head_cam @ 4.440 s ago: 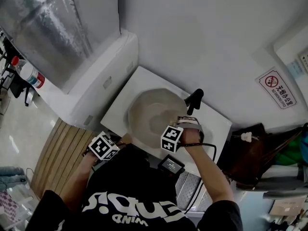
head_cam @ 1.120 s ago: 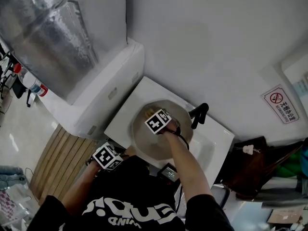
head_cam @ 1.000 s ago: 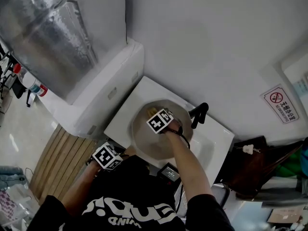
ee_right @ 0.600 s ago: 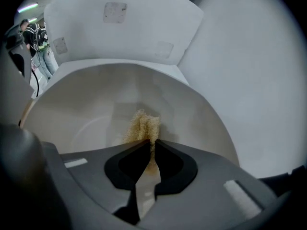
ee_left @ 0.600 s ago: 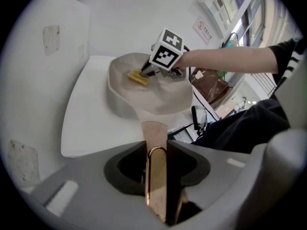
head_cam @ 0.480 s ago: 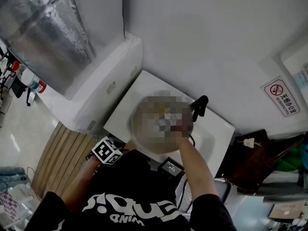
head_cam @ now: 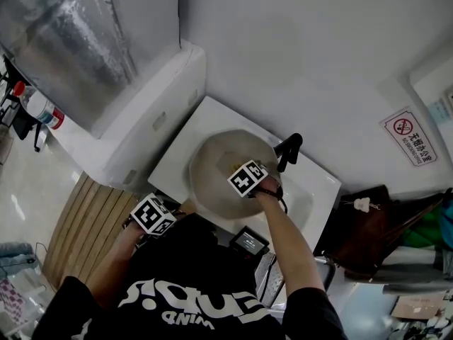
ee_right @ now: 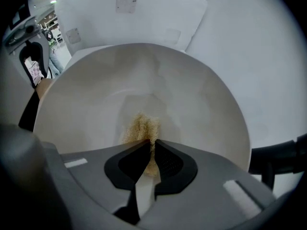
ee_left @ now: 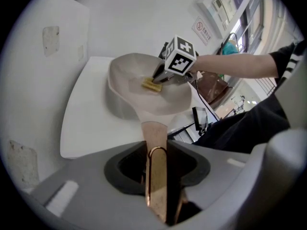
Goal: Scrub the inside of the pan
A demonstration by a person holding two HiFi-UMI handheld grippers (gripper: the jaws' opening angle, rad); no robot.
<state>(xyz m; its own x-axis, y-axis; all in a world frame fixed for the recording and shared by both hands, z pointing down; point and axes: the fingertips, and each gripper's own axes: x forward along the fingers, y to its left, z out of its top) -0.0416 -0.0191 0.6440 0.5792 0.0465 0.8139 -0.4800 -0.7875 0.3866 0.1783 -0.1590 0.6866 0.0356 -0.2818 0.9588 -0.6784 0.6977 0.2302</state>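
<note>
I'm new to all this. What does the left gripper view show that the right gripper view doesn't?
Only the left gripper view: the left claw clamped on the coppery handle of the pan, the right claw from outside, the person's right forearm and a wall sign. Only the right gripper view: its own jaws up close, pinching the sponge. Both: the pan's pale inside with the yellow sponge on it.

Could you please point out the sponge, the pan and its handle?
sponge [ee_right: 142,126]: right gripper view, yellow part above the jaws.
pan [head_cam: 209,166]: head view, bare inner wall.
pan handle [ee_left: 157,178]: left gripper view, copper end between the jaws.
</note>
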